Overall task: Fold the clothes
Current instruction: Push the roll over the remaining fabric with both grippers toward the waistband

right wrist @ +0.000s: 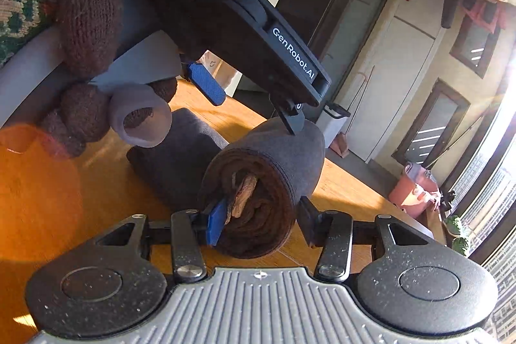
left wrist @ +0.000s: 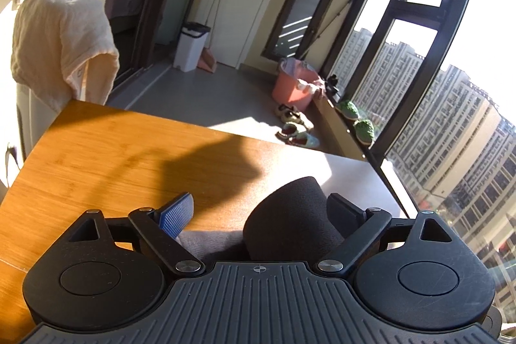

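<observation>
A dark grey garment is rolled into a thick roll [right wrist: 271, 170] on the wooden table [right wrist: 48, 182], its brown lining showing at the near end. My right gripper [right wrist: 261, 223] has its jaws closed on the near end of the roll. My left gripper [left wrist: 264, 208] is open around the far end of the roll [left wrist: 290, 215]; in the right wrist view its blue pad [right wrist: 206, 83] hangs apart from the cloth and its other finger tip [right wrist: 292, 121] touches the top of the roll. The unrolled rest of the garment [right wrist: 180, 157] lies flat to the left.
A gloved hand in brown knit [right wrist: 84, 15] holds the left gripper's body. A cream towel [left wrist: 61, 41] hangs beyond the table's far left corner. The table's far edge [left wrist: 225, 131] drops to a floor with shoes [left wrist: 295, 128], a pink bucket [left wrist: 290, 86] and a white bin [left wrist: 190, 47].
</observation>
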`<state>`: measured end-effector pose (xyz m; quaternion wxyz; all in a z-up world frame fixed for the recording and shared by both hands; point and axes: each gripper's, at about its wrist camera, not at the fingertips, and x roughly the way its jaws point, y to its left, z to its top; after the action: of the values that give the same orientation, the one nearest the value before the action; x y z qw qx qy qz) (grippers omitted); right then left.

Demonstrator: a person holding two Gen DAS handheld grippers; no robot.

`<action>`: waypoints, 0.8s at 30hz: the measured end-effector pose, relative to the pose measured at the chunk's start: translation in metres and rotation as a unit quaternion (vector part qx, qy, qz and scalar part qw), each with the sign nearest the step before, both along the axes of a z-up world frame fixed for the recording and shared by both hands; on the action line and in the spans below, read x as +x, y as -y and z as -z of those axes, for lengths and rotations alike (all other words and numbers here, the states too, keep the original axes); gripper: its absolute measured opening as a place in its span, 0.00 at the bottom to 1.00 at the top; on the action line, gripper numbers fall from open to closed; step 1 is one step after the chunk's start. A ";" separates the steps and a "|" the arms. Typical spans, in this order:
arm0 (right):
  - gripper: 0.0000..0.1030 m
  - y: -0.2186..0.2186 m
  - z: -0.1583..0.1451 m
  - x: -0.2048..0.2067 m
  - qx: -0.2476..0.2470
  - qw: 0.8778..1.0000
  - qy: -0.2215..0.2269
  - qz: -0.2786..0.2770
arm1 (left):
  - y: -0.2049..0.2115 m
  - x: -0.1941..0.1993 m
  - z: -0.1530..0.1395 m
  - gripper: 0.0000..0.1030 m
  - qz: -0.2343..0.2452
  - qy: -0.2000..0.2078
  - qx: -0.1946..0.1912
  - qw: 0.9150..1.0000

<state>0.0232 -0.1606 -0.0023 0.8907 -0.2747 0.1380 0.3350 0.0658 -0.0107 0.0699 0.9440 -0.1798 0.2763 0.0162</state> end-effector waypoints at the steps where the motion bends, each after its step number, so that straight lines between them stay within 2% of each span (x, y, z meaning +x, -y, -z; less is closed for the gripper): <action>1: 0.46 0.002 -0.001 0.002 0.007 1.000 -0.007 0.002 | 0.004 0.002 0.002 0.91 0.004 -0.005 0.013 1.000; 2: 0.47 0.005 -0.004 0.005 0.024 0.999 -0.021 0.005 | 0.008 0.005 0.006 0.91 0.007 -0.013 0.029 0.999; 4: 0.56 0.014 -0.012 0.011 0.071 0.996 -0.057 0.010 | 0.012 0.011 0.014 0.91 0.013 -0.026 0.045 0.999; 6: 0.78 0.022 -0.018 0.018 0.121 0.988 -0.095 0.019 | 0.009 0.013 0.019 0.91 0.012 -0.031 0.040 0.999; 9: 0.83 0.022 -0.021 0.033 0.180 0.970 -0.156 0.046 | 0.005 0.011 0.021 0.91 0.009 -0.032 0.035 0.999; 14: 0.82 0.010 0.004 0.056 0.211 0.947 -0.227 0.084 | -0.001 0.005 0.023 0.91 0.006 -0.036 0.020 0.999; 15: 0.71 0.012 0.005 0.058 0.219 0.943 -0.236 0.083 | -0.002 0.005 0.023 0.91 0.006 -0.038 0.018 0.999; 17: 0.61 0.016 0.005 0.060 0.230 0.937 -0.250 0.081 | -0.004 0.004 0.023 0.91 0.005 -0.040 0.018 0.999; 21: 0.52 0.021 0.000 0.052 0.208 0.951 -0.217 0.078 | -0.007 0.005 0.023 0.92 0.000 -0.043 0.015 0.999; 24: 0.52 0.021 -0.003 0.048 0.166 0.969 -0.158 0.087 | -0.004 0.008 0.022 0.92 0.000 -0.042 0.008 0.999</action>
<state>0.0714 -0.1820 0.0012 0.9164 -0.0532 0.2426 0.3140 0.0736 -0.0064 0.0476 0.9329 -0.1716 0.3156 0.0262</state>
